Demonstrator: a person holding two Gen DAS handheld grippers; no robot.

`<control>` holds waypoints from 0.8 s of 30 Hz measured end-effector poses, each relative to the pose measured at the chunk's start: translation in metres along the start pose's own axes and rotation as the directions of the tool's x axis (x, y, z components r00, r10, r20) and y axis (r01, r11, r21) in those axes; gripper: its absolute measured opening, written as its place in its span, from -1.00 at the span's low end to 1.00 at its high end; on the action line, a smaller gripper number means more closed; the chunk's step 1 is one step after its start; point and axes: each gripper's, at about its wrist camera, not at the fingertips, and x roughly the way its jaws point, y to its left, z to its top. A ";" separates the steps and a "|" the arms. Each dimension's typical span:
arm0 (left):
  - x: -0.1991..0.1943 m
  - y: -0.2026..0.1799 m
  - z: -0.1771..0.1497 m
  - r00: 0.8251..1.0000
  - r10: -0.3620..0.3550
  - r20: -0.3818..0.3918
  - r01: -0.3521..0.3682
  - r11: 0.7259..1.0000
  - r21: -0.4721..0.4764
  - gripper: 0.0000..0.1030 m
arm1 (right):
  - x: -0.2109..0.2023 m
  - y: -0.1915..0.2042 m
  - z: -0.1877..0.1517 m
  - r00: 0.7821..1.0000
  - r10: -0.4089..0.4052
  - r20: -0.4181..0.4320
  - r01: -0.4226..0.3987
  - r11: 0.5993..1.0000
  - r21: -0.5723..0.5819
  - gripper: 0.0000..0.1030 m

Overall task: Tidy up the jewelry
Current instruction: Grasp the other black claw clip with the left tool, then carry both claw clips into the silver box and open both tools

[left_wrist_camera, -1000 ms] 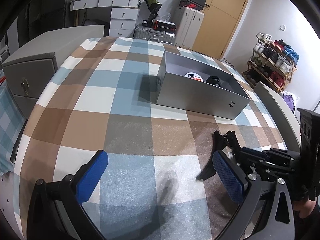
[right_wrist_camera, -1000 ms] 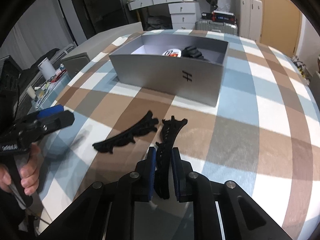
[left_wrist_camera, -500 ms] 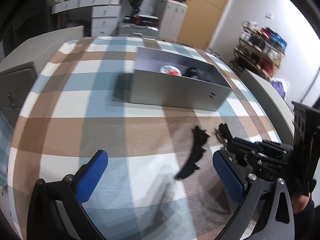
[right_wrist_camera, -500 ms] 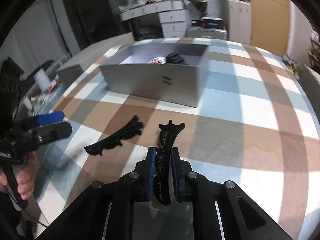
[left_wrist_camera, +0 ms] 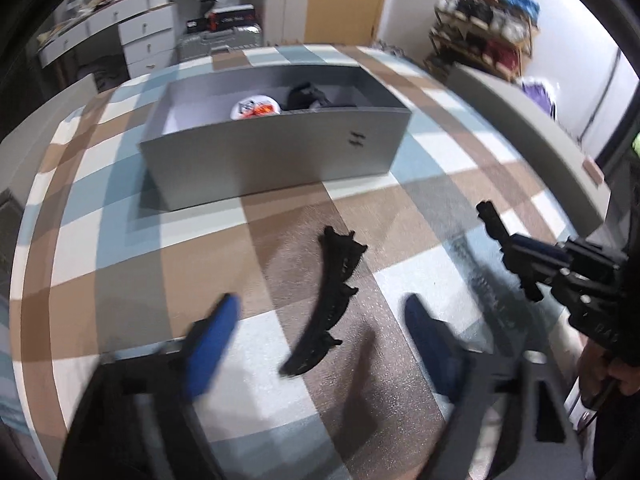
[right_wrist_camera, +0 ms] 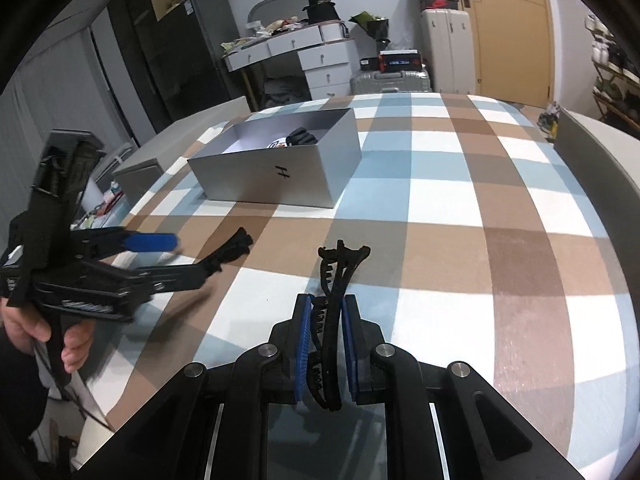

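- The room is a cluttered bedroom or store room, with a white drawer desk point(right_wrist_camera: 316, 60), suitcases and a wooden door behind; the work surface is a bench point(left_wrist_camera: 432, 368) covered with a checked cloth in blue, brown and white.
- One black hair clip point(left_wrist_camera: 328, 300) lies flat on the cloth, between the two blue pads of the left claw point(left_wrist_camera: 316, 344). The jaws have just been closing around it, but the pads do not touch it yet, so this claw holds nothing.
- A second black hair clip point(right_wrist_camera: 330, 320) is clenched in the right claw point(right_wrist_camera: 326, 344), with its forked end pointing to 12 o'clock.
- The grey box point(right_wrist_camera: 280, 172) stands at 11 o'clock from the right claw, well apart, and already holds a dark item and a white round thing.
- I judge the step as picking up both clips. Next, the left claw should shut on the lying clip, and then both go over the open box.
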 end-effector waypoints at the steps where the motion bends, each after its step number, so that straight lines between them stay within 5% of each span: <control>1: 0.002 0.000 0.000 1.000 -0.003 -0.013 0.003 1.000 0.005 0.18 | -0.001 -0.001 -0.001 1.000 -0.001 0.003 0.001 1.000 0.000 -0.72; 9: 0.005 -0.008 0.000 0.998 0.028 -0.060 -0.024 0.998 0.061 -0.78 | -0.007 -0.005 -0.003 0.999 0.032 0.027 -0.033 0.999 0.012 -0.72; 17: 0.001 -0.019 -0.001 0.999 -0.006 -0.051 0.011 0.996 0.089 -0.82 | -0.006 -0.004 0.001 0.995 0.086 0.045 -0.088 0.995 0.049 -0.72; 24: -0.021 -0.021 0.008 0.999 -0.018 0.033 0.015 0.997 0.081 -0.82 | -0.010 0.007 0.016 0.989 0.123 0.077 -0.125 0.992 0.026 -0.72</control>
